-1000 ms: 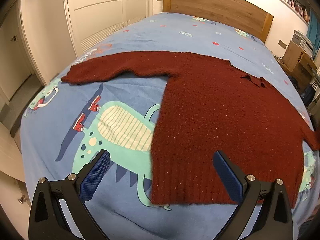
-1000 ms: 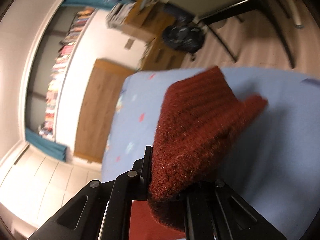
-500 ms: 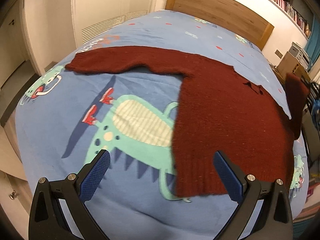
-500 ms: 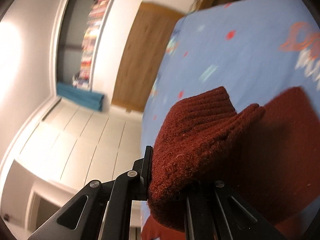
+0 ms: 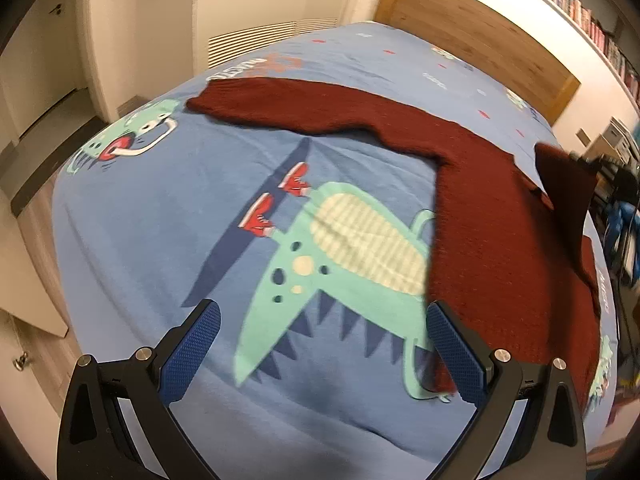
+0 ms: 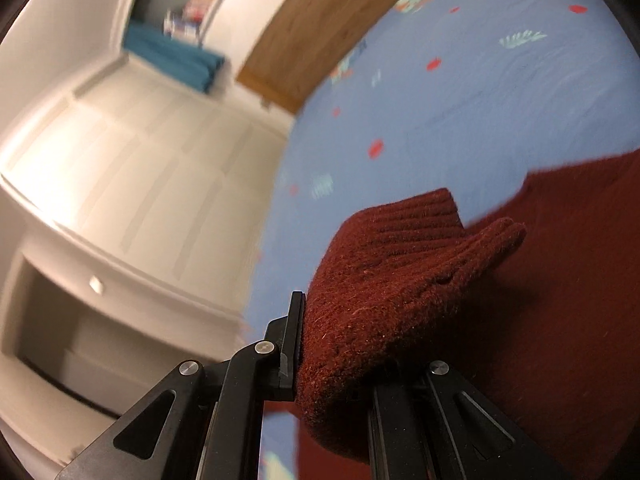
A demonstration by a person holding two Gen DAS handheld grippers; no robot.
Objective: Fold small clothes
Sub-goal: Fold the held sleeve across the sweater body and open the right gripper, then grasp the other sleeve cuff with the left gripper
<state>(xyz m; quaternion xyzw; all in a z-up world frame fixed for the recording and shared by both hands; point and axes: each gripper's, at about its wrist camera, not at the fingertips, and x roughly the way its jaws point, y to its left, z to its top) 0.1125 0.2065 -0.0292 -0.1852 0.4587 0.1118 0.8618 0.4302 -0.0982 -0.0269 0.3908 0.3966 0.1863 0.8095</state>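
Observation:
A dark red knit sweater point(image 5: 500, 240) lies flat on the blue dinosaur bedspread point(image 5: 200, 208), one sleeve point(image 5: 304, 108) stretched out to the far left. My left gripper point(image 5: 320, 344) is open and empty, hovering above the bedspread near the sweater's hem. My right gripper point(image 6: 340, 364) is shut on the other sleeve's ribbed cuff point(image 6: 400, 280) and holds it lifted over the sweater's body point(image 6: 560, 320). That raised sleeve also shows in the left wrist view point(image 5: 564, 184) at the right.
A wooden headboard point(image 5: 472, 36) stands at the far end of the bed. White wardrobe doors point(image 5: 272, 4) line the left side. A bookshelf point(image 5: 576, 4) runs along the far wall. Furniture and dark clutter point(image 5: 620, 200) stand beside the bed's right edge.
My right gripper has carried the cuff up and inward over the sweater's body. My left gripper has shifted left along the bed's near edge, so the sweater now lies further right in its view.

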